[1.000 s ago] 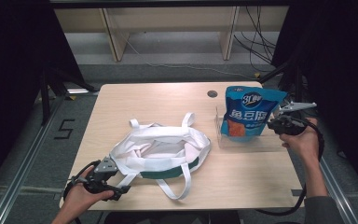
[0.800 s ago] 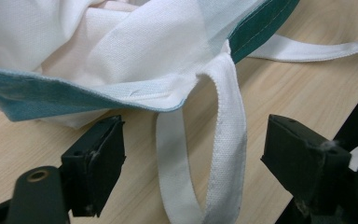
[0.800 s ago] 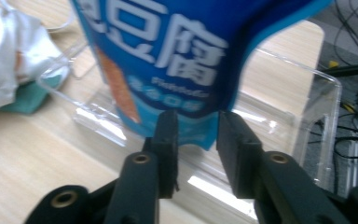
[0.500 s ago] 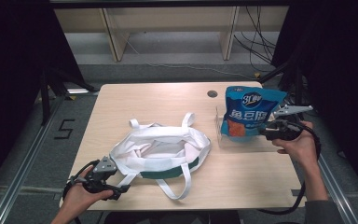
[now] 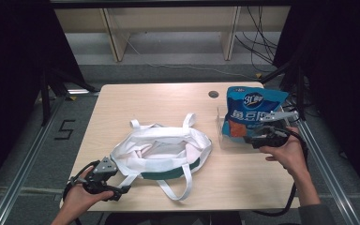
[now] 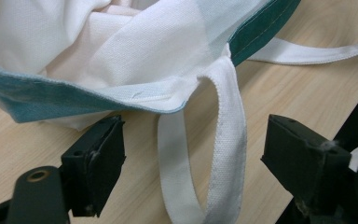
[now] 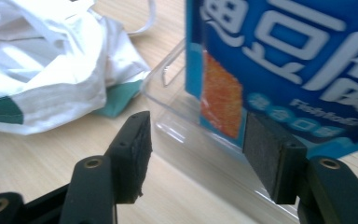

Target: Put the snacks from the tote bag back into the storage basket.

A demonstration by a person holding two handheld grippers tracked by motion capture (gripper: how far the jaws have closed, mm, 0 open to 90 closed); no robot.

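Observation:
A white tote bag (image 5: 161,149) with green trim lies open in the middle of the wooden table (image 5: 154,101). My left gripper (image 5: 118,188) sits at the bag's near-left corner. It is open, and in the left gripper view (image 6: 196,140) a white strap loop (image 6: 226,154) lies between its jaws, untouched. A blue snack bag (image 5: 251,110) stands in a clear plastic container (image 5: 222,133) at the right. My right gripper (image 5: 252,138) is open at the container's front. In the right gripper view (image 7: 198,140) its jaws straddle the clear container's (image 7: 177,116) corner and the snack bag's (image 7: 284,60) lower edge.
A round cable hole (image 5: 213,94) lies at the table's back edge. Shelving legs and cables stand on the floor beyond. A metal rail (image 5: 328,173) runs along the table's right side. The tote bag (image 7: 51,70) shows to the left in the right gripper view.
My right gripper has moved left and nearer, from beside the snack bag to the container's front corner. The left gripper and the tote bag have stayed put.

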